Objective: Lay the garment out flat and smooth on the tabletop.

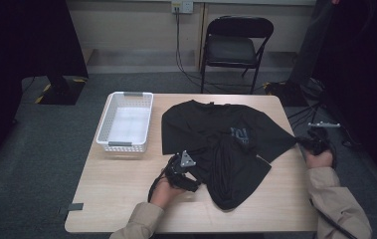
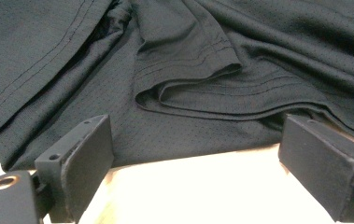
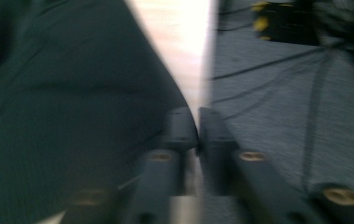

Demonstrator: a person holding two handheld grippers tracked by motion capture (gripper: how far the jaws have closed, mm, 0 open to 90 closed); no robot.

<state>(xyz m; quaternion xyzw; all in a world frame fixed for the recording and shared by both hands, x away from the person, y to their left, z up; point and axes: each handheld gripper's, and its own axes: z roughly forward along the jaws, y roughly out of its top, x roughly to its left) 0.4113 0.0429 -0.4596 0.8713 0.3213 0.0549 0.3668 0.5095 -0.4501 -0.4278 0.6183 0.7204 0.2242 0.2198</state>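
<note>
White basket (image 1: 125, 122): sitting at the far left of the table (image 1: 106, 199), well apart from the garment.

Left gripper (image 1: 188, 175): resting at the near left edge of the black T-shirt (image 1: 211, 130); in the left gripper view (image 2: 198, 163) its jaws are standing wide apart with bare tabletop (image 2: 193, 191) between them and nothing held, the shirt's stitched hem (image 2: 188, 70) lying folded just beyond the pads.

Black T-shirt: lying across the middle of the table, collar at the far side, its near part bunching into a rumpled fold. A small pale print (image 1: 239, 133) is showing on the chest in the high view; no lettering can be read.

Right gripper (image 1: 311, 144): sitting at the right table edge, at the shirt's right sleeve tip. The right gripper view (image 3: 197, 133) is blurring, yet showing the jaws drawn narrow, pinching the dark cloth (image 3: 72, 116) at its corner, with grey floor (image 3: 282, 107) on the right.

Folding chair (image 1: 233, 45): standing beyond the table, visible from above.
</note>
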